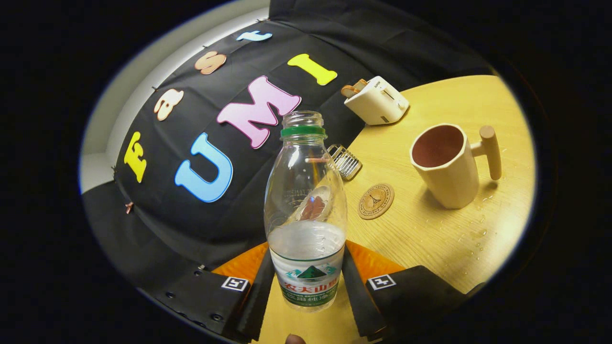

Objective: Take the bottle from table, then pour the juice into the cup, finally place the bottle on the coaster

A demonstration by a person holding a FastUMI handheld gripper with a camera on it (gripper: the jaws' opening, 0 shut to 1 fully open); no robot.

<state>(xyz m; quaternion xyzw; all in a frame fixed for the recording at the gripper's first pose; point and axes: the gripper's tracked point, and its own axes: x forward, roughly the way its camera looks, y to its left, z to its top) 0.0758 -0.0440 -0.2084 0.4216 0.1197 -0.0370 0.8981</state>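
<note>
My gripper [307,282] is shut on a clear plastic bottle [306,205], both fingers pressing on its labelled lower part. The bottle has no cap, a green neck ring, and clear liquid filling roughly its lower third. It is held up off the wooden table [430,239], and the whole scene looks tilted. Beyond the fingers to the right stands a cream cup [447,165] with a dark inside and a wooden handle. A round cork coaster [376,201] lies on the table between the bottle and the cup.
A white toaster [377,100] sits at the far edge of the table by the black cloth wall. A small wire rack [345,161] lies just behind the bottle. Water drops dot the table near the cup's base.
</note>
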